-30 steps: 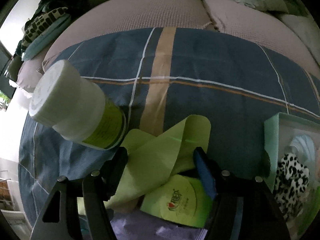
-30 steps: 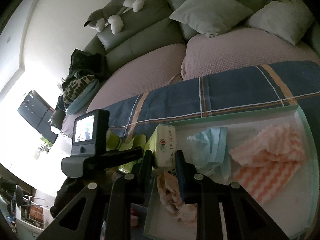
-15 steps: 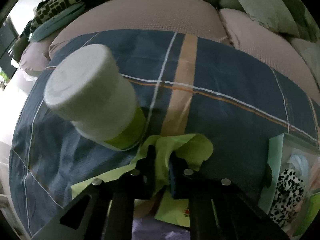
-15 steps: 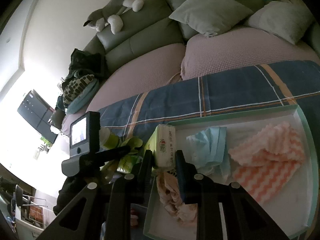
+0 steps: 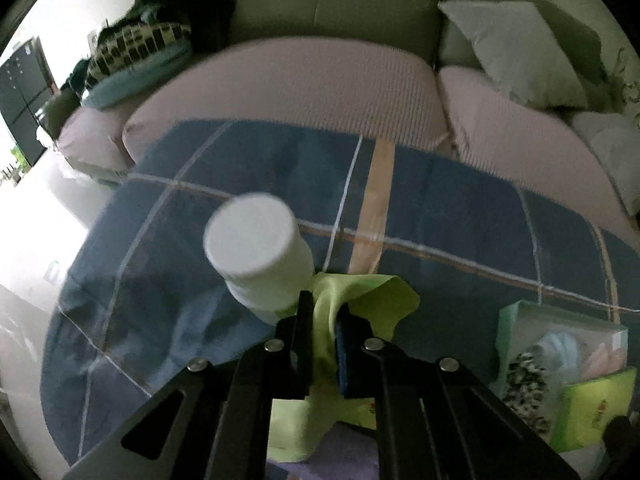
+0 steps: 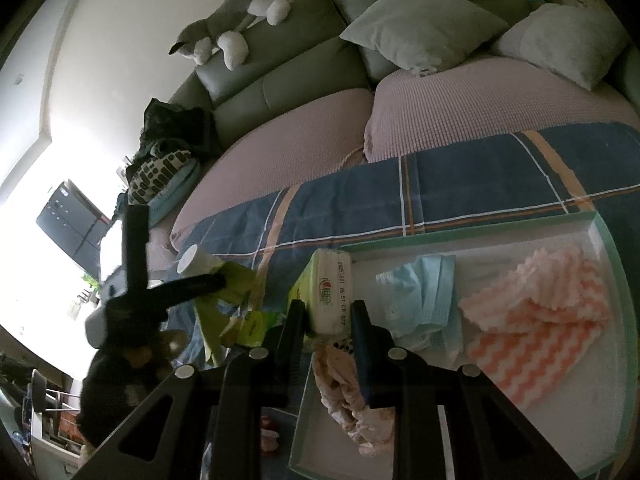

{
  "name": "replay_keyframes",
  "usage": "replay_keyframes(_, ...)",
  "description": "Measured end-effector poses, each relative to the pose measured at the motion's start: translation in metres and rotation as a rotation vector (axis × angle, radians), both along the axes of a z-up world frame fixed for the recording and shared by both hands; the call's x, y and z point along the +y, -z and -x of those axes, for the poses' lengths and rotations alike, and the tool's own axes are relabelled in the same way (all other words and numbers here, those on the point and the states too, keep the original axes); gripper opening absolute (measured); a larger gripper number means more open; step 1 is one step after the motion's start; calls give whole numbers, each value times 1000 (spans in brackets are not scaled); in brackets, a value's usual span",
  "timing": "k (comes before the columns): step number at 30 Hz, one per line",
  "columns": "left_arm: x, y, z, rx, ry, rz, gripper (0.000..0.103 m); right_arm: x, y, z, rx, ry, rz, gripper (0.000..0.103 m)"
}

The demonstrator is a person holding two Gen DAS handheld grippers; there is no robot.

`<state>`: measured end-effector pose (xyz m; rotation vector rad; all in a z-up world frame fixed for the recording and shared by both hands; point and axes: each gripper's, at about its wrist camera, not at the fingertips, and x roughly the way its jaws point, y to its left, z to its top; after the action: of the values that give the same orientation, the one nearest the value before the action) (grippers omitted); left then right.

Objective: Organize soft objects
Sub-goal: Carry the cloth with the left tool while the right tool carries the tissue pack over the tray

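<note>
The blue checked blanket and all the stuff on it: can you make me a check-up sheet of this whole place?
Surface: blue checked blanket spread over a pink sofa seat.
Job's things: lime green cloth pinched and lifted; green tray holding a blue face mask, a pink zigzag cloth and a pale crumpled cloth; tissue pack at the tray's corner.
Clutter: white bottle beside the green cloth.
Grippers: left gripper fingers shut on the green cloth; right gripper fingers on either side of the tissue pack.
Cables: nothing seen.
Surroundings: grey cushions, plush dog on the sofa back, clothes pile.
</note>
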<state>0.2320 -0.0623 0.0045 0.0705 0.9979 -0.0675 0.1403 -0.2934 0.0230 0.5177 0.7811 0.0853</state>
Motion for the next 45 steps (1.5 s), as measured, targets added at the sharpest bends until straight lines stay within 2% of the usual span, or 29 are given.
replay_keyframes(6, -1, -43, 14, -103, 21, 22, 9, -3, -9, 7, -31, 6, -11, 25)
replay_keyframes(11, -1, -83, 37, -206, 57, 70, 9, -9, -25, 19, -80, 30, -10, 25)
replay_keyframes(16, -10, -109, 57, -277, 108, 111, 9, -19, -40, 33, -120, 64, -3, 25)
replay_keyframes(22, -37, -123, 78, -320, 192, 136, 9, -38, -48, 47, -124, 128, 21, 25)
replay_keyframes(29, -89, -130, 106, -328, 349, 153, 9, -71, -46, 65, -109, 225, 13, 25)
replay_keyframes(38, -160, -119, 145, -260, 592, 186, 9, -131, -38, 105, -25, 451, 57, 25)
replay_keyframes(42, -179, -108, 150, -206, 651, 191, 10, -146, -35, 113, -6, 491, 46, 25)
replay_keyframes(45, -190, -97, 148, -166, 657, 177, 10, -151, -32, 112, 4, 497, 39, 25)
